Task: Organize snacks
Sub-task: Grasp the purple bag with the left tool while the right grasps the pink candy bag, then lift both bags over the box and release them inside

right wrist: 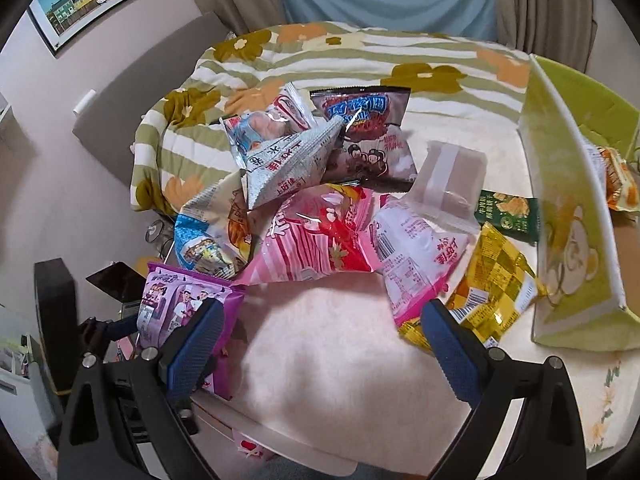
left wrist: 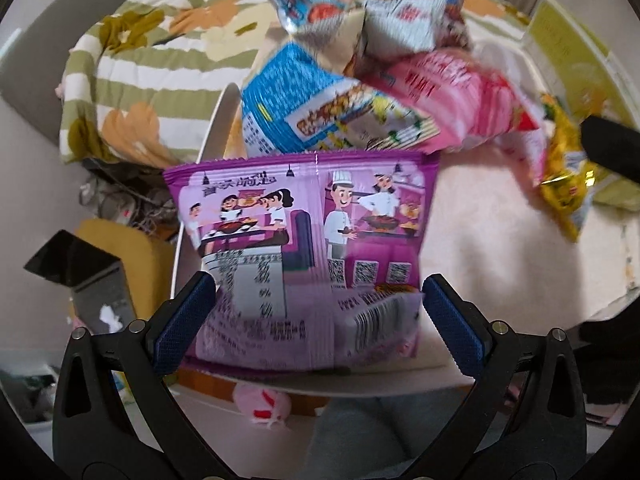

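A purple snack packet (left wrist: 300, 248) lies at the table's near left edge, between the wide-spread blue pads of my left gripper (left wrist: 318, 304); whether the pads touch it I cannot tell. It also shows in the right wrist view (right wrist: 176, 304) with the left gripper (right wrist: 116, 328) behind it. My right gripper (right wrist: 320, 328) is open and empty above bare pink tabletop (right wrist: 328, 344). A heap of packets lies beyond: blue (right wrist: 200, 240), pink striped (right wrist: 316, 236), silver (right wrist: 288, 160), dark (right wrist: 368, 136), pale pink (right wrist: 420, 256), yellow (right wrist: 492, 280), green (right wrist: 508, 212).
A green box with a bear print (right wrist: 572, 216) stands open at the right, with an orange packet (right wrist: 616, 176) inside. A green-striped floral quilt (right wrist: 360, 52) lies behind the table. A yellow chair (left wrist: 116, 248) and clutter sit left of the table.
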The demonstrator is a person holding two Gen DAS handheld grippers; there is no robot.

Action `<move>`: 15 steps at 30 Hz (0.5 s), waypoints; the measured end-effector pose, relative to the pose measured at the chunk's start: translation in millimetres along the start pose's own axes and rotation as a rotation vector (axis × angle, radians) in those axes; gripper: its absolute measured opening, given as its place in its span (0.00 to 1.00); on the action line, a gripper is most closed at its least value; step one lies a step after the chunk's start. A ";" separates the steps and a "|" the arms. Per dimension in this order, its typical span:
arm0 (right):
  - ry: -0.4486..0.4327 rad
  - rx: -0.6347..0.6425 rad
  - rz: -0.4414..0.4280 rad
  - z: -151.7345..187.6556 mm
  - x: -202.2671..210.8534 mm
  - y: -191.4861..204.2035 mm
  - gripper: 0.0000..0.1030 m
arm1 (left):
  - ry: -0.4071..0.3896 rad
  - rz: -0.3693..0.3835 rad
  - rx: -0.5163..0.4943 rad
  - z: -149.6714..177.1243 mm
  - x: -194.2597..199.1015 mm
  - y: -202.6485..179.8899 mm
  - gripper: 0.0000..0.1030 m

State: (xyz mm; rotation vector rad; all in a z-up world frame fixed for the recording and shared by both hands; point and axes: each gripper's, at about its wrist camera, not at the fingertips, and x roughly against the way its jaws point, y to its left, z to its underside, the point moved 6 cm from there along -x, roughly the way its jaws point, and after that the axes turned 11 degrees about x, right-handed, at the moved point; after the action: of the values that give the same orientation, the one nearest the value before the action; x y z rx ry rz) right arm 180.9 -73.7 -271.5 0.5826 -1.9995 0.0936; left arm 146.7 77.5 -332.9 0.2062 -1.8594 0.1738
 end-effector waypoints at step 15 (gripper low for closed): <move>0.045 0.074 -0.050 -32.0 -38.0 -1.2 0.95 | 0.030 0.040 0.059 -7.5 -7.2 -1.9 0.84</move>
State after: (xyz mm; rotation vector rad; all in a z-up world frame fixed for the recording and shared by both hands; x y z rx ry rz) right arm 221.9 -51.2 -288.6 0.6720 -1.9428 0.1490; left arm 156.1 77.7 -337.6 0.2060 -1.8304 0.2591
